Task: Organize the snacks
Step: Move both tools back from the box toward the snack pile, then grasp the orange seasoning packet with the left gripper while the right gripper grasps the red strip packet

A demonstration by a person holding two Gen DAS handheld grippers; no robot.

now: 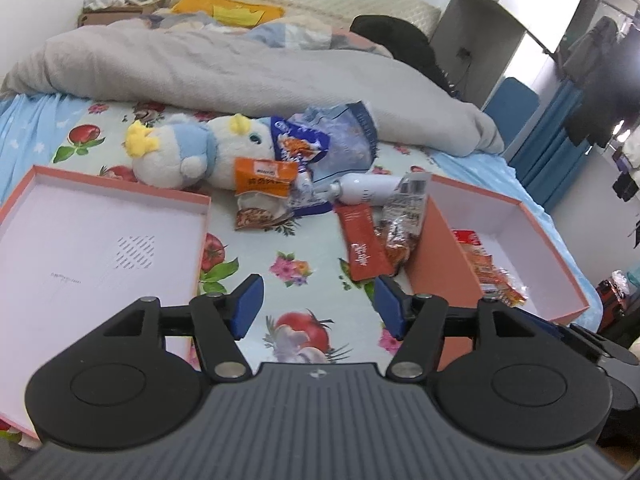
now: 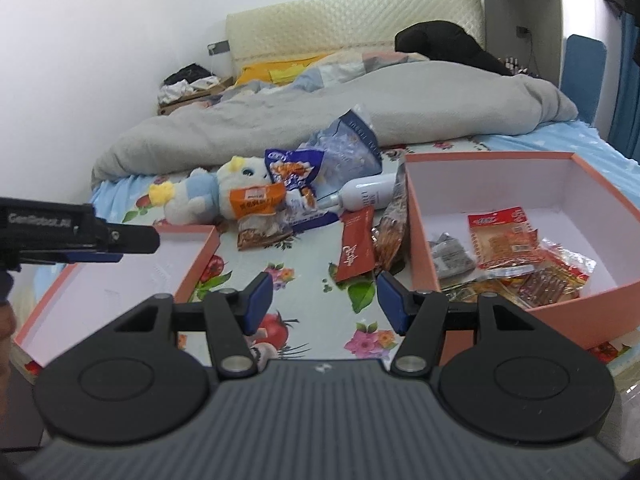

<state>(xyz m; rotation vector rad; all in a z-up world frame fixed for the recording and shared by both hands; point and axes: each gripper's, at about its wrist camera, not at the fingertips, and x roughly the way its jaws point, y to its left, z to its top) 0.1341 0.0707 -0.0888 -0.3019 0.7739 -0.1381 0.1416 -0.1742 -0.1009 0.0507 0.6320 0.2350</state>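
Note:
Snack packets lie on the floral bed sheet: an orange packet [image 1: 264,184] [image 2: 256,200], a blue-and-white bag [image 1: 300,140] [image 2: 294,170], a red flat packet [image 1: 364,246] [image 2: 355,246] and a clear packet of brown snacks [image 1: 400,220] [image 2: 390,232]. The pink box [image 1: 444,256] [image 2: 424,240] on the right holds several red snack packets [image 2: 504,240]. My left gripper [image 1: 316,304] is open and empty above the sheet, near the red packet. My right gripper [image 2: 324,300] is open and empty, just below the red packet.
The pink box lid [image 1: 120,204] [image 2: 200,256] lies open on the left. A plush toy [image 1: 188,152] [image 2: 200,196], a white bottle [image 1: 364,188] [image 2: 366,194] and a pale blue pouch [image 1: 344,136] sit among the snacks. A grey duvet [image 1: 240,68] lies behind.

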